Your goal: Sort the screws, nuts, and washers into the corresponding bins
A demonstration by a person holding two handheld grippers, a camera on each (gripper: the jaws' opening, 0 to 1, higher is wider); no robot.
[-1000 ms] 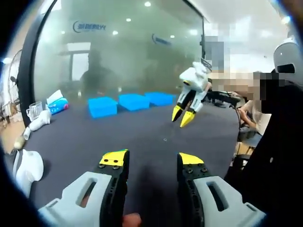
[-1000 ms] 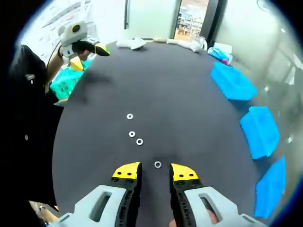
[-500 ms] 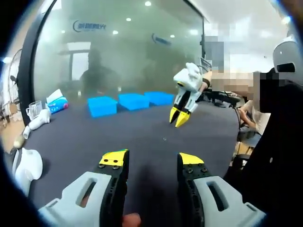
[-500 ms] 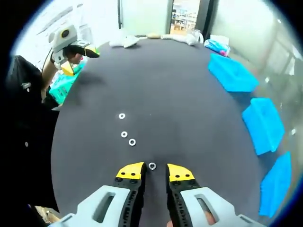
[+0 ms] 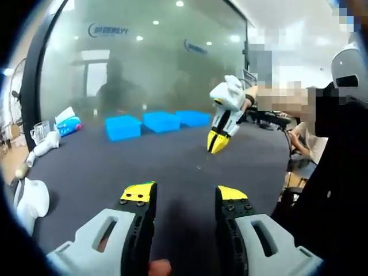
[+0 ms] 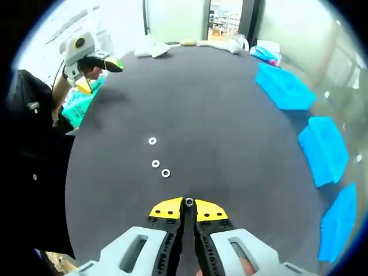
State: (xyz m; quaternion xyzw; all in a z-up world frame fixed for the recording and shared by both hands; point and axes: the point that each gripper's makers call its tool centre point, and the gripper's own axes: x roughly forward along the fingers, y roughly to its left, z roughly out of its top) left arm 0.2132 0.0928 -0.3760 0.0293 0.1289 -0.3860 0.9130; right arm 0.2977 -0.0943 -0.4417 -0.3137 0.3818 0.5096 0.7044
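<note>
In the right gripper view my right gripper [image 6: 188,207] points down at the dark table [image 6: 218,126], its yellow-tipped jaws closed around a small metal washer [image 6: 188,202] at their tips. Three more washers [image 6: 156,164] lie in a short line to the upper left. Three blue bins [image 6: 323,149] stand along the right edge. In the left gripper view my left gripper [image 5: 184,194] hovers above the table, open and holding nothing. There the right gripper [image 5: 218,144] shows tips-down on the table, with the blue bins [image 5: 161,121] behind it.
White cloths and cups [image 6: 155,50] lie at the table's far end. A teal basket [image 6: 77,106] sits off the left edge beside a person in black [image 6: 31,144]. A glass wall [image 5: 149,63] rises behind the bins.
My right gripper's jaws have narrowed from open to closed around the washer at their tips. In the left gripper view it has dropped lower toward the table. The left gripper stays open.
</note>
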